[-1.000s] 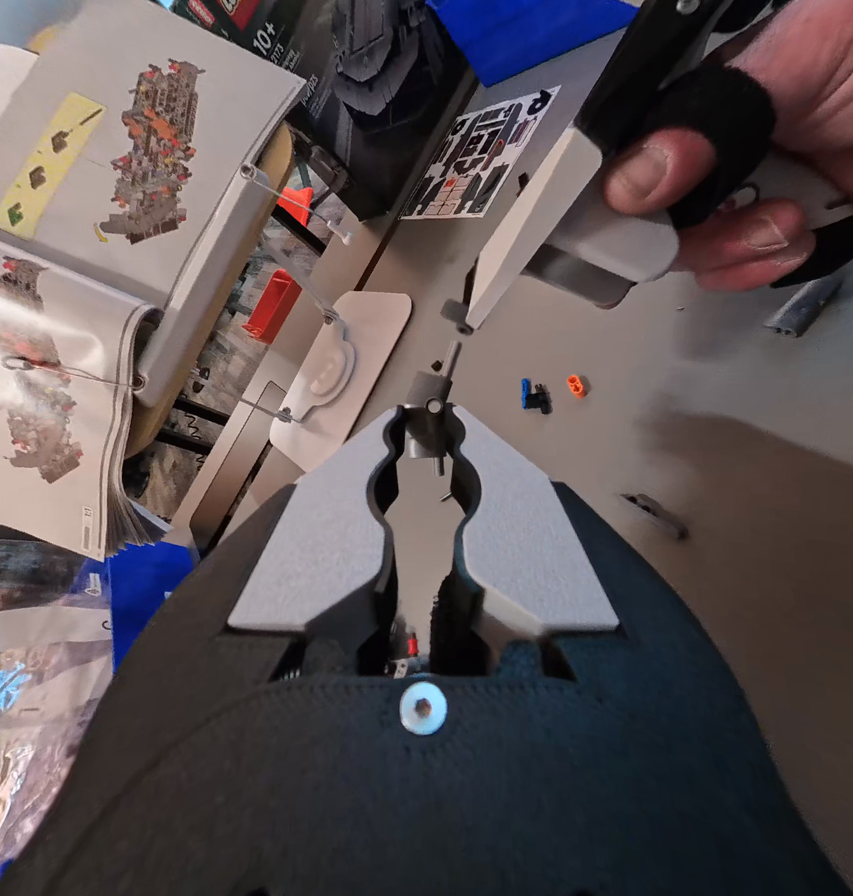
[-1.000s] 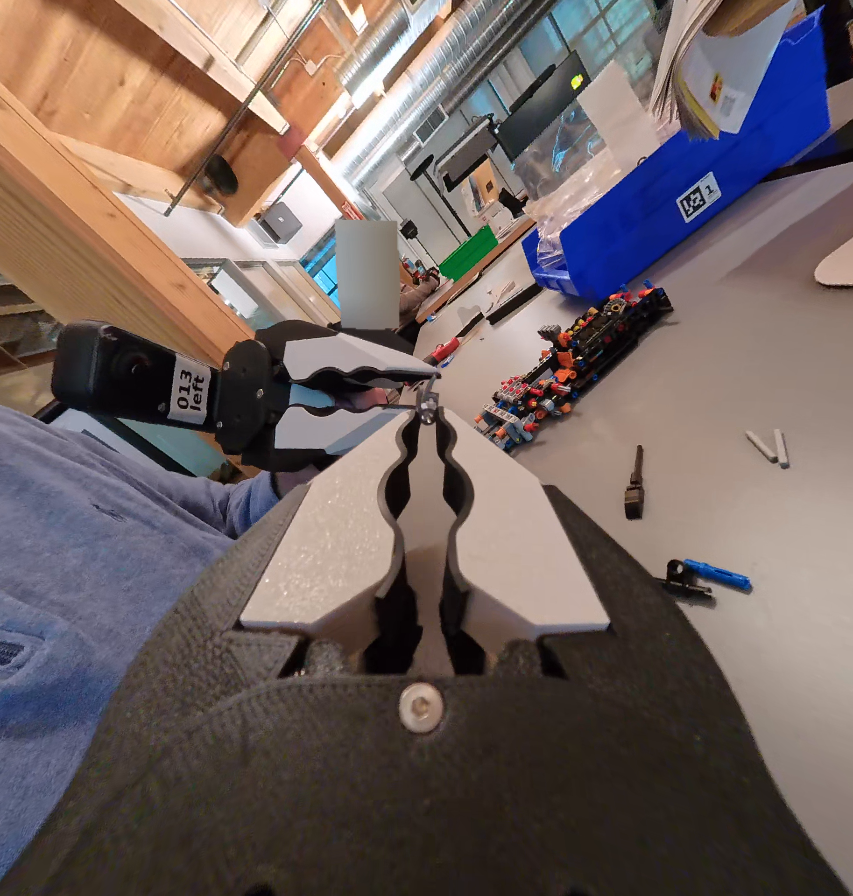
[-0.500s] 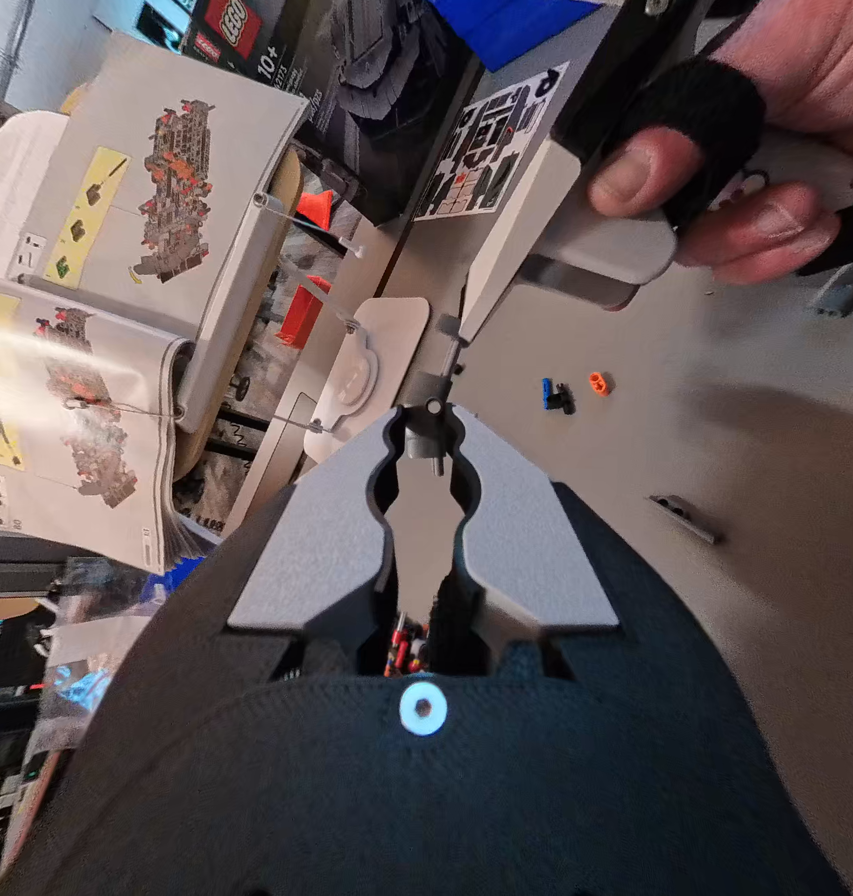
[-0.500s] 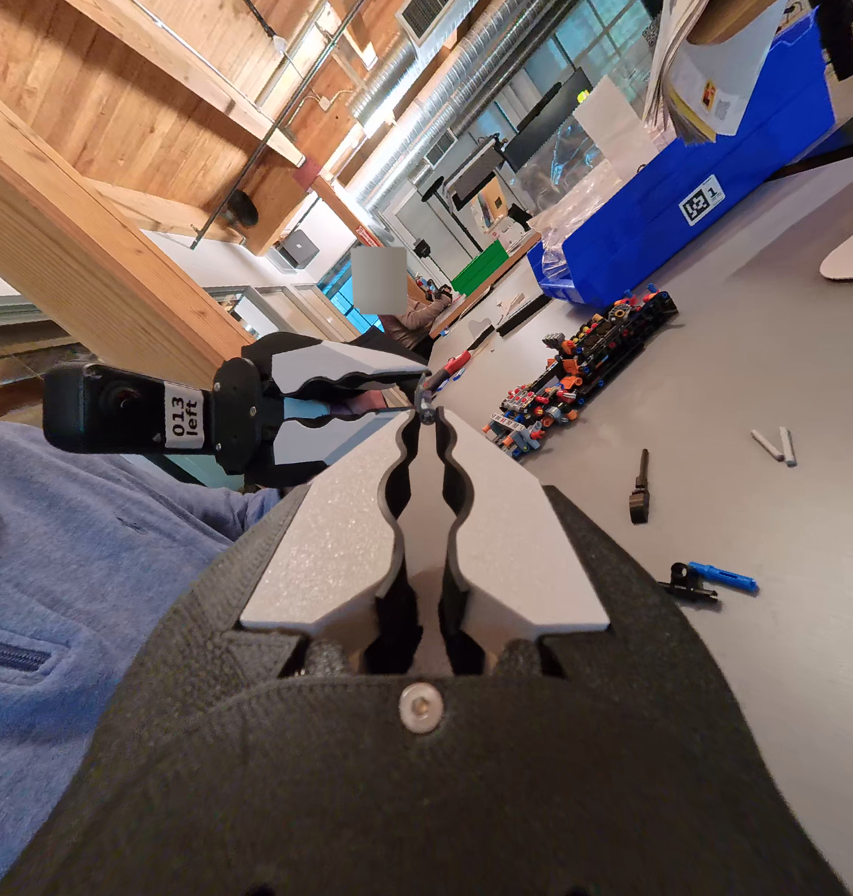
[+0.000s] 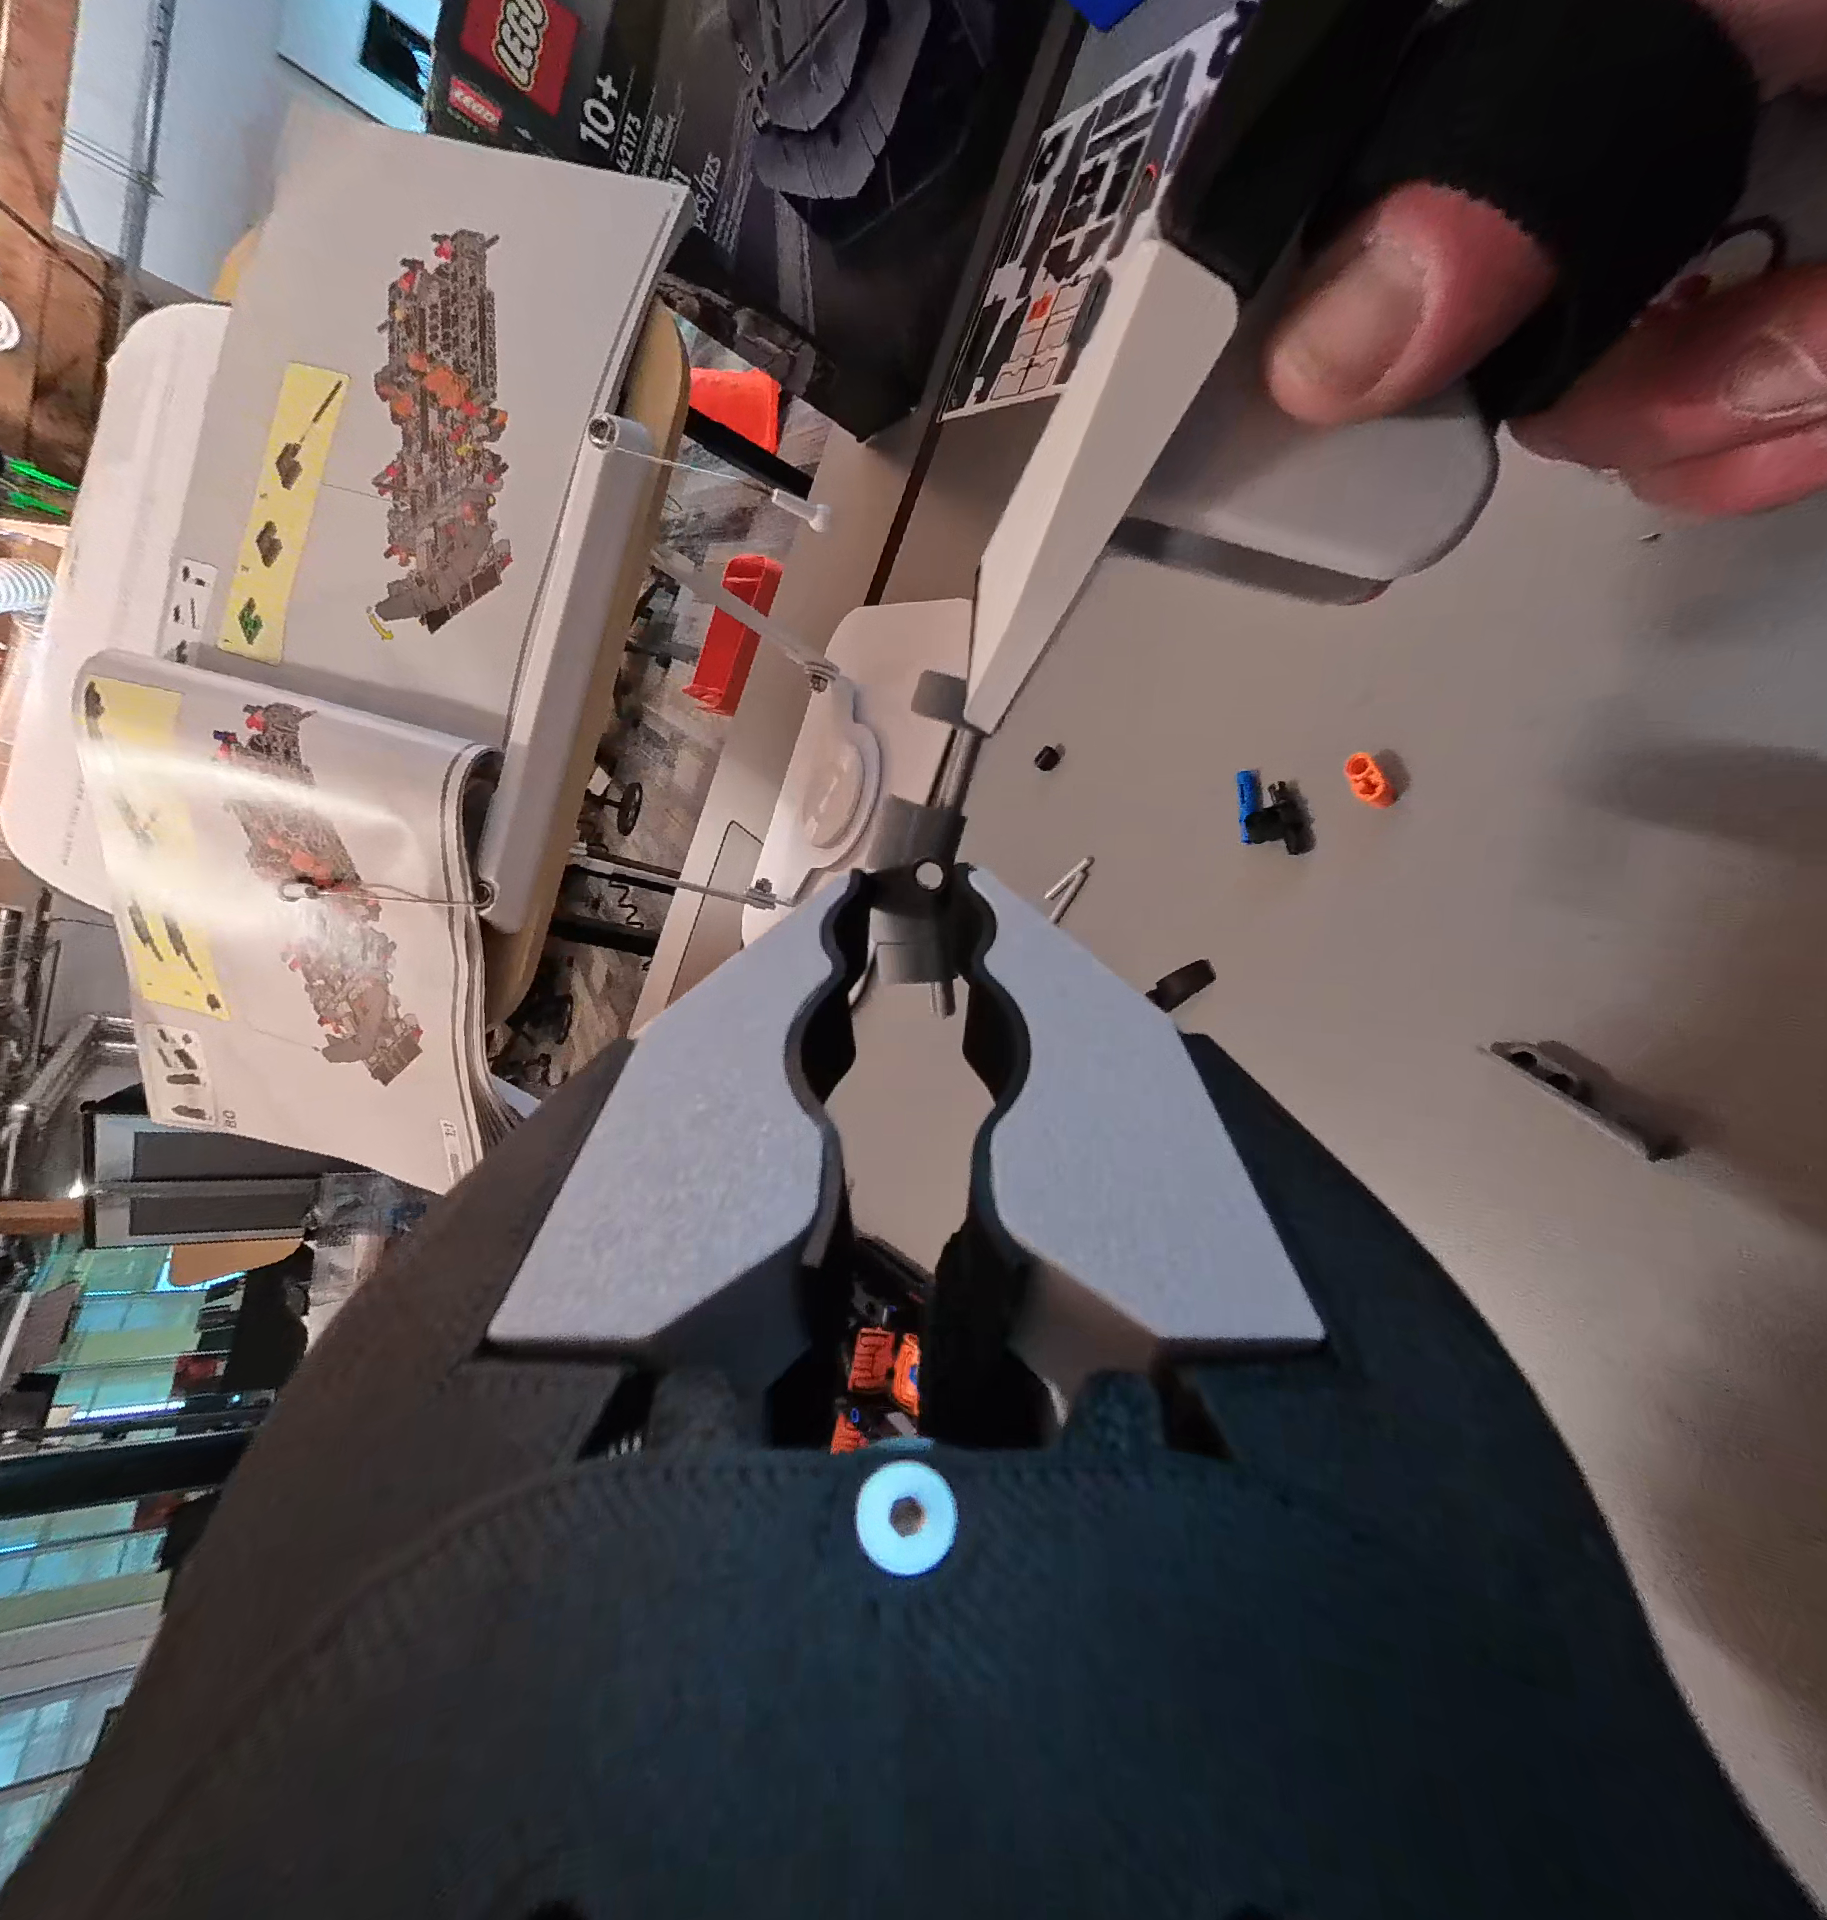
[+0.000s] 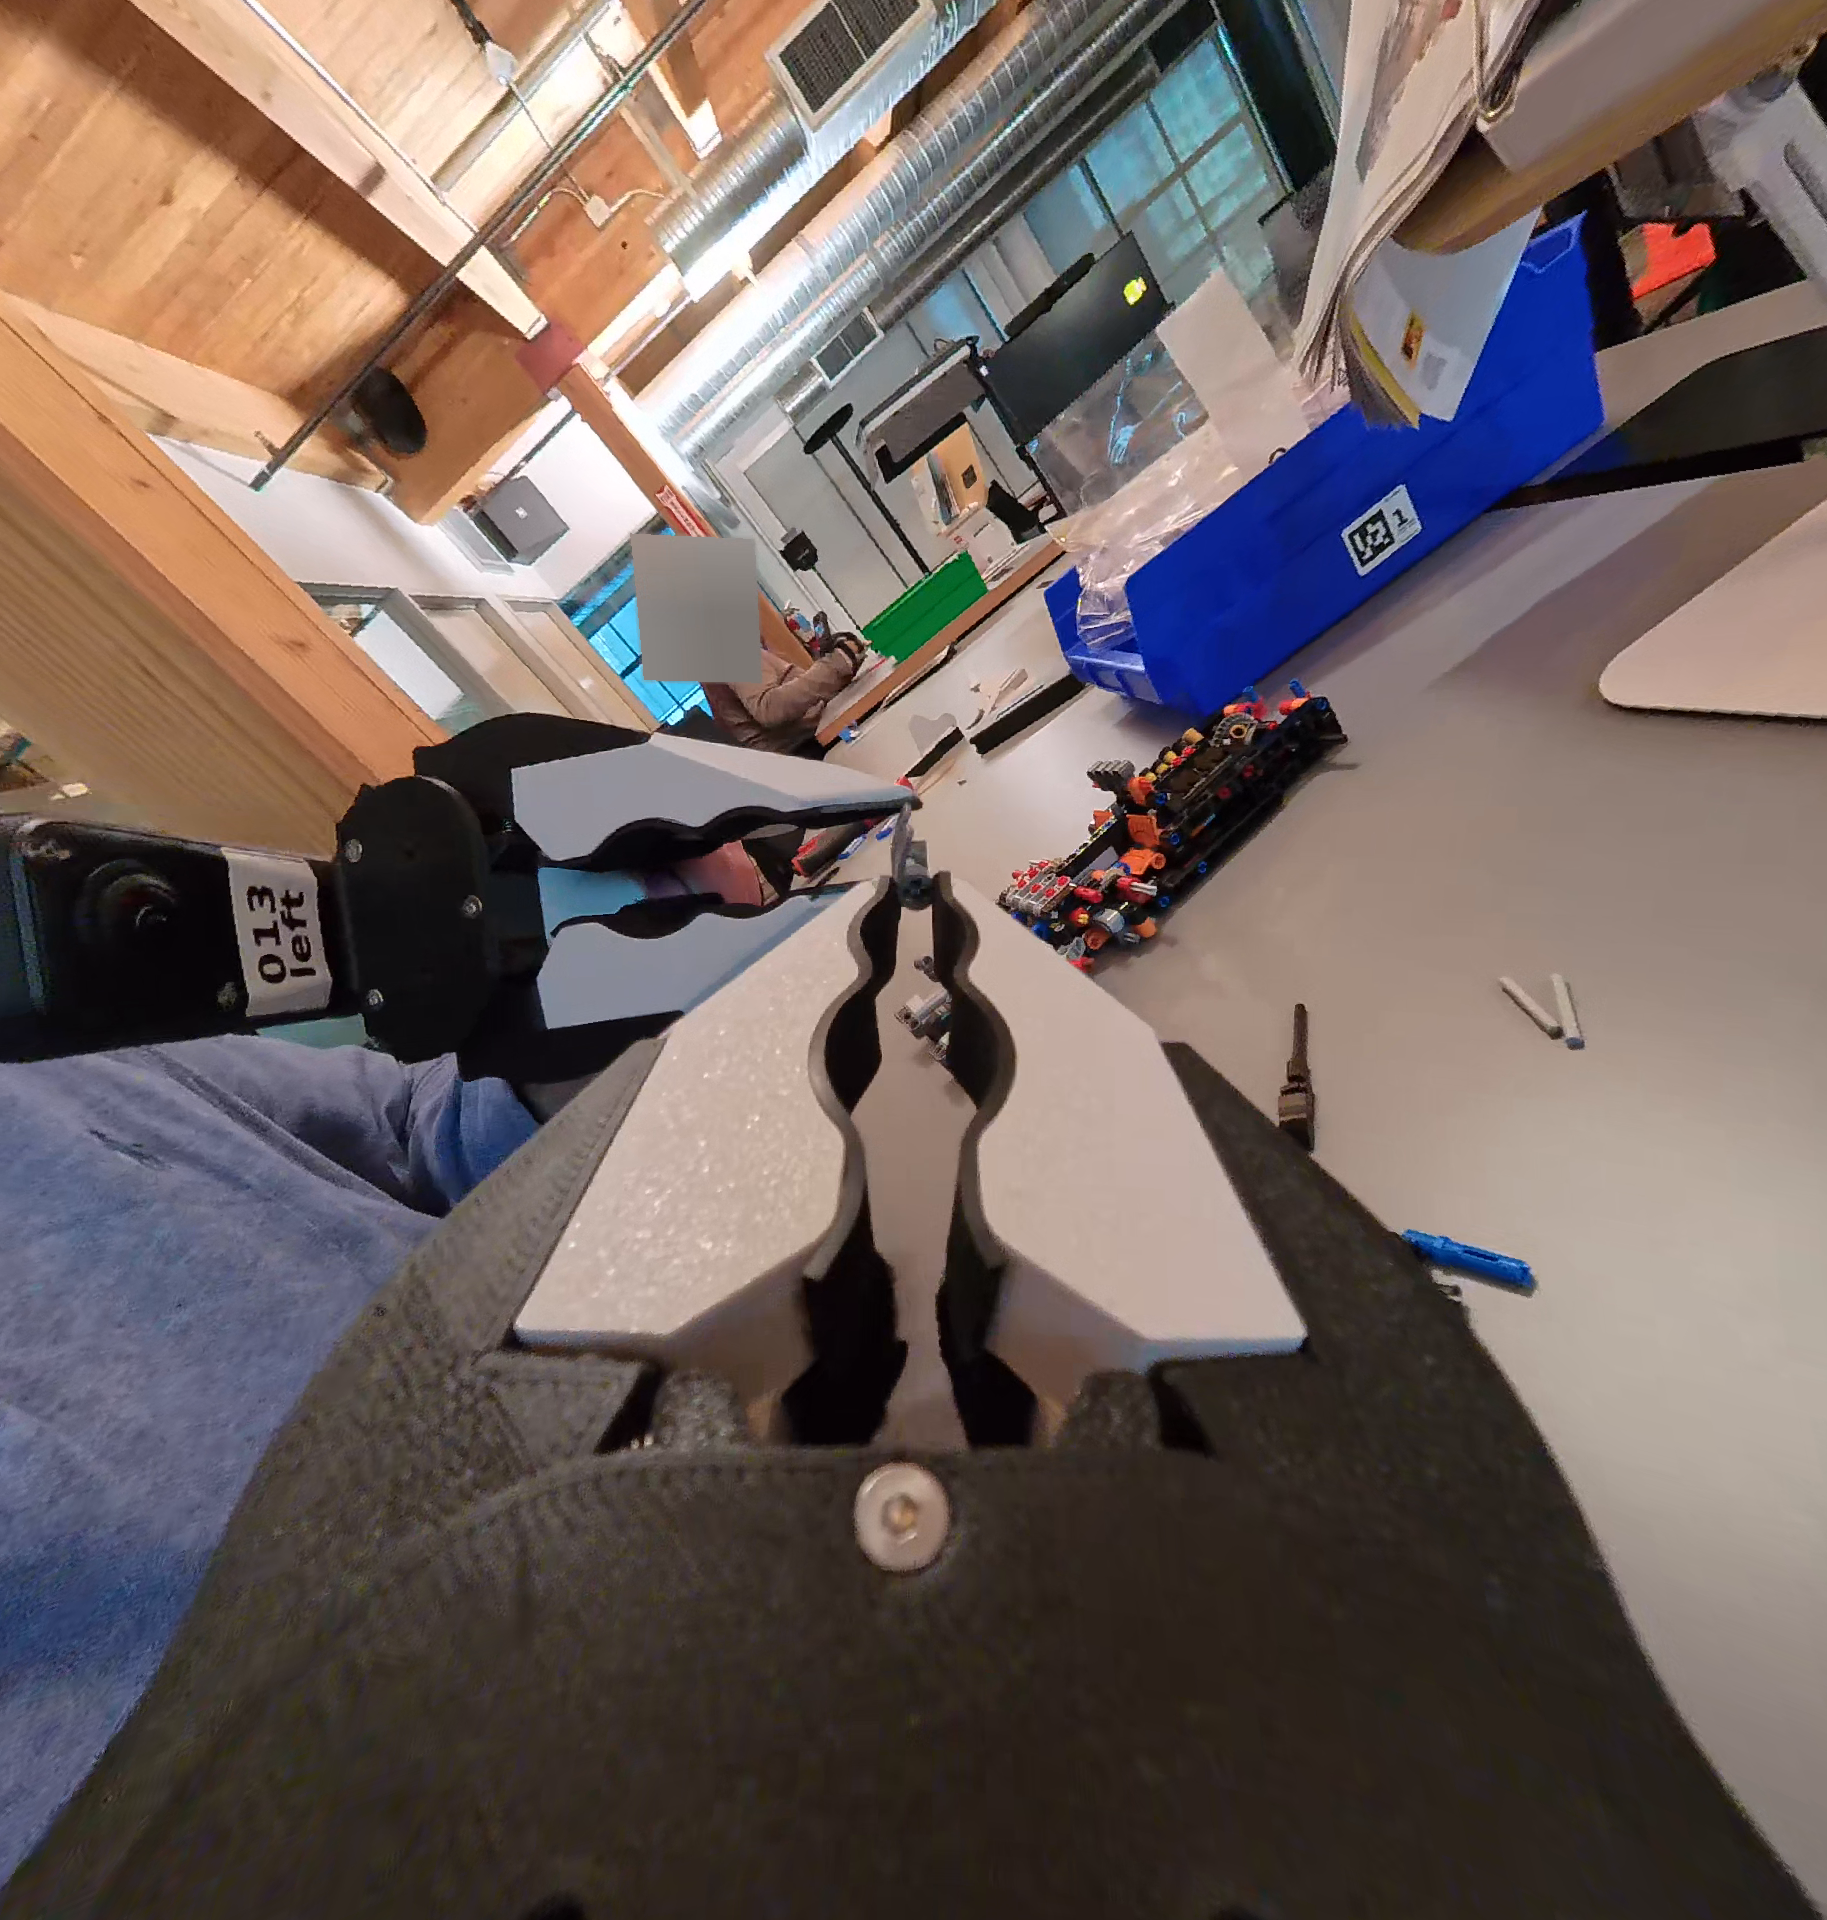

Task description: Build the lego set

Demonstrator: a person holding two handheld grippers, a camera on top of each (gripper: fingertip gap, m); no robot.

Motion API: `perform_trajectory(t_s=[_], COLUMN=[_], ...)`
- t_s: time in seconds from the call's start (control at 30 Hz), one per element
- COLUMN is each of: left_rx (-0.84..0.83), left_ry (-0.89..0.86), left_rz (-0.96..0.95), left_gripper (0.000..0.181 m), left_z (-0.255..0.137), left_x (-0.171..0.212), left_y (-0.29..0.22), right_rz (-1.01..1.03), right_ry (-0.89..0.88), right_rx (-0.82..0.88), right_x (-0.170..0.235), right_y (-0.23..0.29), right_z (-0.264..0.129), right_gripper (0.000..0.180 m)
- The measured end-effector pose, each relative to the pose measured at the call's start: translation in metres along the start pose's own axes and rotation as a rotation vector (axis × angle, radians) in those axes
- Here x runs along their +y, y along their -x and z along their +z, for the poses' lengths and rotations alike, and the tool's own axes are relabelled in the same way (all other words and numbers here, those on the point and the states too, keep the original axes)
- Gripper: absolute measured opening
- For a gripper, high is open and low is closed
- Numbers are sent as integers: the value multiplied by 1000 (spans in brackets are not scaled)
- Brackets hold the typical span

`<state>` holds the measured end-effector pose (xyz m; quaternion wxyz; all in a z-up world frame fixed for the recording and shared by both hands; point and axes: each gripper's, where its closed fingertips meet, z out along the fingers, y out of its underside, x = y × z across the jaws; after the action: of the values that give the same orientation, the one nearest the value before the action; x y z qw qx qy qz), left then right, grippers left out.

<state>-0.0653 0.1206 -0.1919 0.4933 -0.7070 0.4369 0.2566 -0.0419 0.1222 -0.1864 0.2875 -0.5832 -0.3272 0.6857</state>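
Observation:
My left gripper (image 5: 914, 883) is shut on a grey connector (image 5: 911, 940) with a thin grey axle (image 5: 957, 774) through it. My right gripper (image 6: 914, 885) is shut on a small grey bush (image 6: 917, 886). In the left wrist view the right gripper's tip holds that bush (image 5: 935, 694) against the far end of the axle. In the right wrist view the left gripper (image 6: 893, 816) comes in from the left, tip to tip with mine. The part-built black, orange and red model (image 6: 1169, 821) lies on the grey table beyond.
Loose on the table are a black axle part (image 6: 1296, 1081), a blue pin (image 6: 1465, 1257), two pale pins (image 6: 1543, 1008), an orange piece (image 5: 1368, 777) and a grey beam (image 5: 1574, 1107). An open instruction booklet (image 5: 400, 468) stands on a holder at left. A blue bin (image 6: 1356, 520) sits at the back. Only a small space, under 4 cm, lies between the two pairs of fingers. Both grippers' tips are roughly 15 cm from the orange piece (image 5: 1368, 777).
The right gripper's tip with the bush has closed the gap and now meets the end of the axle held by the left gripper. Both views have tilted.

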Motion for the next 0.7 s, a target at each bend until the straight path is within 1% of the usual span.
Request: perform_trajectory(t_s=[0.1, 0.33, 0.7], left_rx=[-18, -45, -38], left_ry=[11, 24, -10], left_rz=[4, 11, 58], left_gripper=[12, 12, 12], left_z=[0, 1, -2], left_x=[1, 3, -3], left_y=[1, 3, 2], right_rz=[6, -68, -33], right_ry=[-4, 11, 37], right_rx=[15, 74, -2], right_x=[1, -1, -1], right_y=[-2, -3, 0], right_z=[1, 4, 0], right_gripper=[4, 4, 4])
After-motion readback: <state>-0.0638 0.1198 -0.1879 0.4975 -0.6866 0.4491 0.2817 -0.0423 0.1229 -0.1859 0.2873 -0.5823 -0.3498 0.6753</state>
